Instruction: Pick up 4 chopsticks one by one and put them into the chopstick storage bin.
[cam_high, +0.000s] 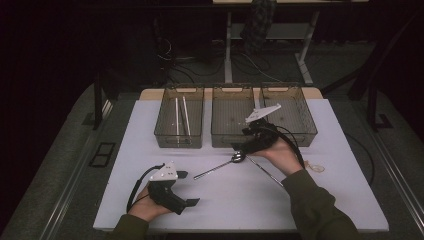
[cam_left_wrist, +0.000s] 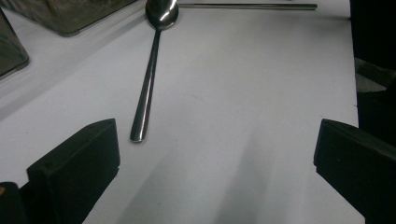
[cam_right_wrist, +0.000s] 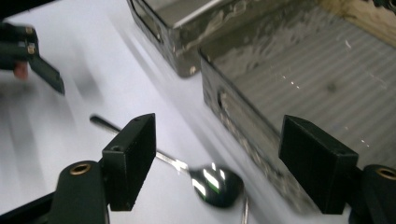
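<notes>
1. Polished steel marks the work: a slim silver metal spoon (cam_high: 220, 167) lies flat on the white tabletop (cam_high: 240, 200), its bowl toward the bins and its handle running toward the person's left.
2. From the high view, the right tongs (cam_high: 241, 150) hang just above the spoon's bowl, in front of the middle one of three clear smoky plastic bins (cam_high: 232, 117) in a row at the far edge.
3. From the right gripper view, the right tongs (cam_right_wrist: 217, 163) stand wide apart with the spoon's bowl (cam_right_wrist: 215, 185) on the tabletop between them, neither pad pressing it; the picture is blurred.
4. That view also shows a bin wall close beside the bowl.
5. Lower left in the high view, the left tongs (cam_high: 189, 189) rest spread wide and empty.
6. From the left gripper view, the handle end of the spoon (cam_left_wrist: 140, 126) lies just past the left pad (cam_left_wrist: 79, 163), apart from it.
7. A thin straight metal rod (cam_left_wrist: 247, 6) lies beyond the bowl.
8. Two pale sticks (cam_high: 181, 116) lie in the left bin, as the high view shows.
</notes>
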